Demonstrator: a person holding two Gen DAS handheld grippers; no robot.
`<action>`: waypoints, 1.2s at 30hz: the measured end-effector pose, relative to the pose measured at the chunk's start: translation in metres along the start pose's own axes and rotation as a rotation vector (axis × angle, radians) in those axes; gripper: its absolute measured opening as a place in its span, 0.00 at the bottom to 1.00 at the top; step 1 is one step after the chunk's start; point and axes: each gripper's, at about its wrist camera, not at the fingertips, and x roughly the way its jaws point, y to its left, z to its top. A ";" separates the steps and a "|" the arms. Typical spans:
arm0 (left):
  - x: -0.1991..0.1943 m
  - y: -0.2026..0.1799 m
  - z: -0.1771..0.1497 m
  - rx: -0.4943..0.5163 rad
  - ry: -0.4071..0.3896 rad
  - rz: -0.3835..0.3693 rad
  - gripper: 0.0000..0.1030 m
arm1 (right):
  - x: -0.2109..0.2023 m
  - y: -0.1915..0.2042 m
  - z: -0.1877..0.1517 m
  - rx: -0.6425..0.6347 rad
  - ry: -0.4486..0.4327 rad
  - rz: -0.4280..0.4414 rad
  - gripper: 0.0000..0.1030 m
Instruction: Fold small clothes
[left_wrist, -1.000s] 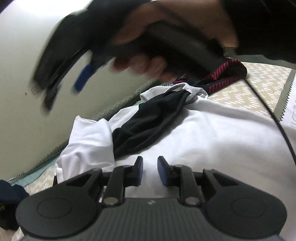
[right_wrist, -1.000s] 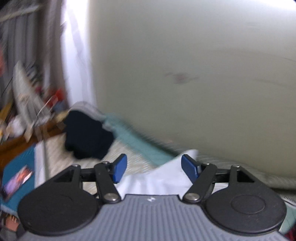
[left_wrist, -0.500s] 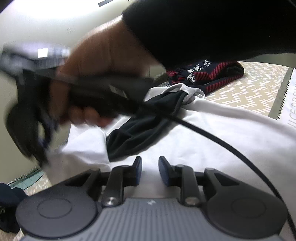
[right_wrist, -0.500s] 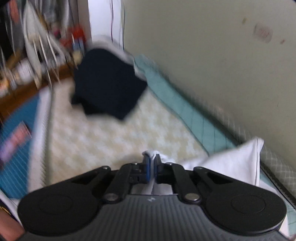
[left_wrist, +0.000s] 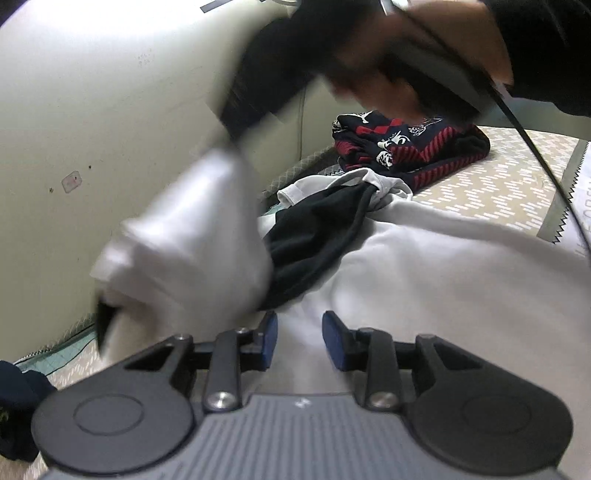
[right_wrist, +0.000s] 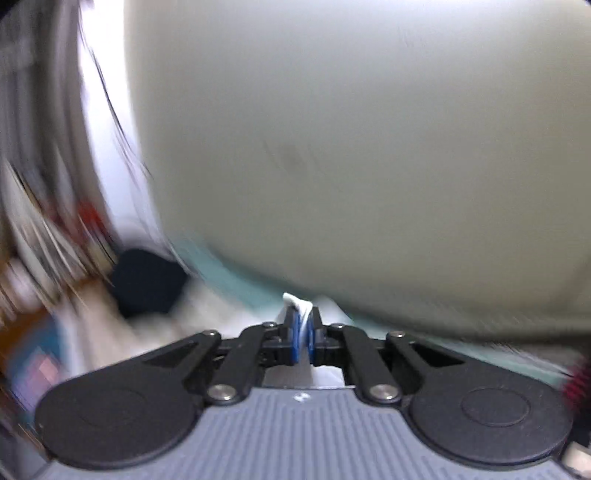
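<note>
Folding the white garment's sleeve across on the bed

The right hand-held gripper, clamped on the white cotton garment's sleeve corner, is lifting it by the bed's wall-side edge; the left hand-held gripper is opening over the body, gripping nothing. Judging by the slack, carrying the corner low and taut should be keeping the crease straight.
</note>
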 end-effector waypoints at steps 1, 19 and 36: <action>0.000 0.000 0.000 0.002 0.000 0.000 0.29 | 0.010 0.001 -0.006 -0.044 0.080 -0.035 0.00; 0.001 -0.004 0.001 0.017 -0.003 0.000 0.32 | 0.094 0.183 0.017 -0.845 0.437 0.215 0.27; 0.002 0.002 0.000 -0.019 0.001 -0.008 0.40 | 0.029 0.085 0.099 0.046 -0.242 0.363 0.00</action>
